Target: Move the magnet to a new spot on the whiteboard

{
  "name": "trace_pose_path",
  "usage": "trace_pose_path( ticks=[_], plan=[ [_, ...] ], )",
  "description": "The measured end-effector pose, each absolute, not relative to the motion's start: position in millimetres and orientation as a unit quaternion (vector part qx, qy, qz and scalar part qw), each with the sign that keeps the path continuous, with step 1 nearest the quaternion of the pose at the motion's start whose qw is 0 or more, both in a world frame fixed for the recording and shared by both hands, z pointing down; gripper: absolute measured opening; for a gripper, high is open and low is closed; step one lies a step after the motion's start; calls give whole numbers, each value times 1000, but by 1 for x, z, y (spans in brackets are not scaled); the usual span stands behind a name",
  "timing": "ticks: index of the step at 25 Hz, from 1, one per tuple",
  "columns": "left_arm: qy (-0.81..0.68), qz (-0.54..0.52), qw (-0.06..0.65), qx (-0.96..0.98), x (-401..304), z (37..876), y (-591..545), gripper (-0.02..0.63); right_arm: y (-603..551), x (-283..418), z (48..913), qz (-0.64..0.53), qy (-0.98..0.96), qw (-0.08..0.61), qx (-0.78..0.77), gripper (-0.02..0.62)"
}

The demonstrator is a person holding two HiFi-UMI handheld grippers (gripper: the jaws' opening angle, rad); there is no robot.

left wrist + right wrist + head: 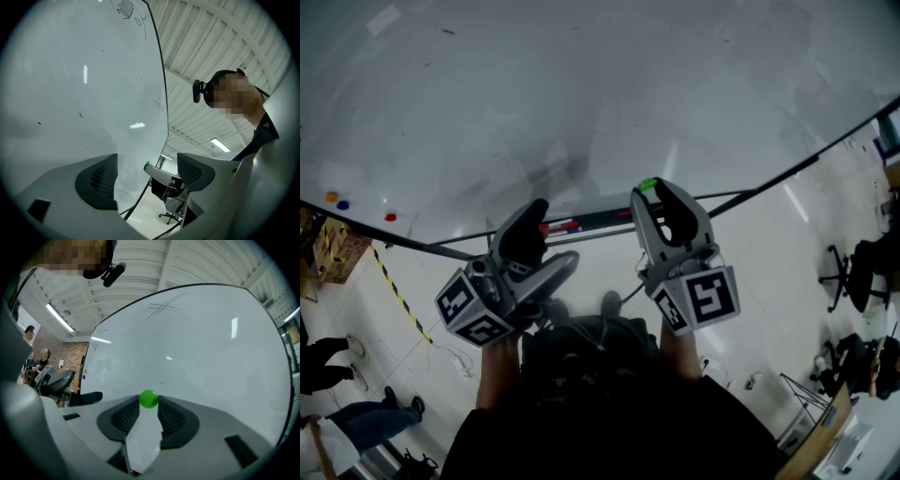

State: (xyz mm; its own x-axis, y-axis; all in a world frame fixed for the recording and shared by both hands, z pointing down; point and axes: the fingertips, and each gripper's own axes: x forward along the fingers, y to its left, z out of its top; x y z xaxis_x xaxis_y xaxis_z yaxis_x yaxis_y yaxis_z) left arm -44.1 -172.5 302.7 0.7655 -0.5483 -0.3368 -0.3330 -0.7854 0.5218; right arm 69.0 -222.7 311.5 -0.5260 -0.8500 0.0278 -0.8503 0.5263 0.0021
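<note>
A small round green magnet (149, 399) sits pinched between the tips of my right gripper (149, 402), whose pads press on both its sides. From the head view the green magnet (648, 184) shows at the tip of the right gripper (654, 190), just in front of the lower part of the whiteboard (581, 103). Whether it touches the board I cannot tell. My left gripper (546, 246) is held beside it to the left. Its jaws stand wide apart with nothing between them, and the left gripper (146, 176) points along the whiteboard (70, 93).
Orange (332, 197), blue (342, 204) and red (390, 217) magnets stick to the board's lower left. Markers lie in the tray (572, 225) under the board. Office chairs (844, 272) stand at the right, people (328, 366) at the lower left, striped floor tape (394, 291) between.
</note>
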Motion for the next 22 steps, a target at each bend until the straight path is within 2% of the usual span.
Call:
trace_pose_path(
  ticks=[16,22],
  plan=[
    [-252,-238,228,910,-59,305,-180,390,-250,57,313,-30,-856,39,515,150],
    [-252,-252,205,912,-67,299,-183,390,-265,51,315,-58,-843,65,530,150]
  ],
)
